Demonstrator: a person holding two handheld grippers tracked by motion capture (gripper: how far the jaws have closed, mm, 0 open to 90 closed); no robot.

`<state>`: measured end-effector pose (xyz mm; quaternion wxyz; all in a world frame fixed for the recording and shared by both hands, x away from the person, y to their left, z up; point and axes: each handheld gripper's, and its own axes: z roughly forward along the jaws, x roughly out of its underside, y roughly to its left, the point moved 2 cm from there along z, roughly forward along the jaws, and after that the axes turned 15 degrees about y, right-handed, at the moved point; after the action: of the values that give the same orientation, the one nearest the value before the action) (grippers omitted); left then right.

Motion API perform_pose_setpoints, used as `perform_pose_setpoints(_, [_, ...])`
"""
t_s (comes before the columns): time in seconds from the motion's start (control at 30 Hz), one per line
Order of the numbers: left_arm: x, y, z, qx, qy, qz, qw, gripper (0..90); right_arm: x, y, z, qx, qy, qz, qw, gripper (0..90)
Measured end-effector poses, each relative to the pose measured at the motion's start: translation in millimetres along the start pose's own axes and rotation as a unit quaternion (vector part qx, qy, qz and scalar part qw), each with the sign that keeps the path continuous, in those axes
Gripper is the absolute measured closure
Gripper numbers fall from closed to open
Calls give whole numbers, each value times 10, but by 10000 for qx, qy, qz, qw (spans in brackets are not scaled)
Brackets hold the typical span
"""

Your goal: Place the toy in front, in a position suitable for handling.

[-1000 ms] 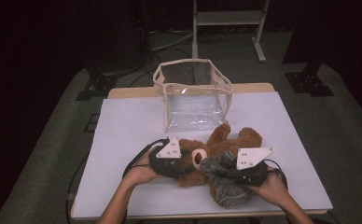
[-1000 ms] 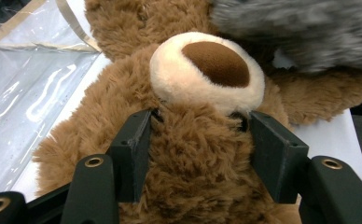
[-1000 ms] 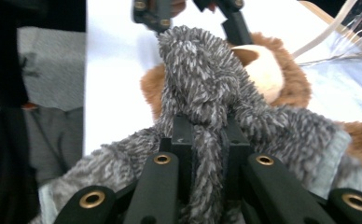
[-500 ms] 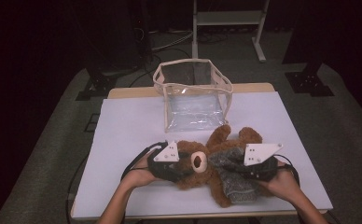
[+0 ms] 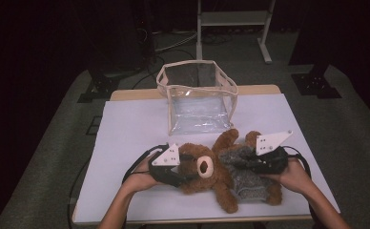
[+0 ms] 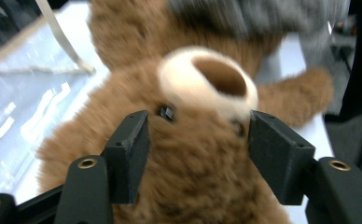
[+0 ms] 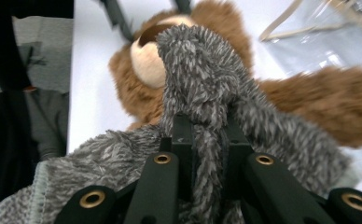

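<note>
Teddy bear (image 5: 207, 169) lies near surface (image 5: 126, 124) front edge; left hand-held gripper (image 6: 195, 140) jaws have just been opening, straddling its head; right hand-held gripper (image 7: 206, 135) clenched on grey knit garment (image 7: 202, 70).

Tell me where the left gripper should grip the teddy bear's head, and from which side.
Grip the teddy bear across the forehead, above the protruding muzzle, coming from the crown, as the left gripper now straddles it. The rounded head fits between the pads there; the muzzle would slip.
</note>
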<state>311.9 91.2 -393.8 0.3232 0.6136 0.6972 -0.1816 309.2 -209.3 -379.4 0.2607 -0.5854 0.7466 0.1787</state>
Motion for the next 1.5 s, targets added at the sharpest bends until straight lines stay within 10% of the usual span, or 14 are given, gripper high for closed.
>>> perform_pose_setpoints(0.4, [-58,-58,122,299,439,245,9983,413,-513,76,273,33,233,-546,9982,792])
perform_pose_setpoints(0.73, [-56,-80,122,213,454,276,9984,422,-161,-119,-92,247,239,-120,9993,791])
perform_pose_setpoints(1.07, [-155,-11,67,238,371,192,9988,405,-94,-43,41,-38,142,-182,9997,789])
perform_pose_setpoints(1.33, [-133,-70,115,358,504,186,9979,409,-408,-35,172,-2,192,-454,9988,789])
perform_pose_setpoints(1.5, [-112,-75,114,367,470,204,9980,409,-246,-135,46,-142,-61,-223,9996,786])
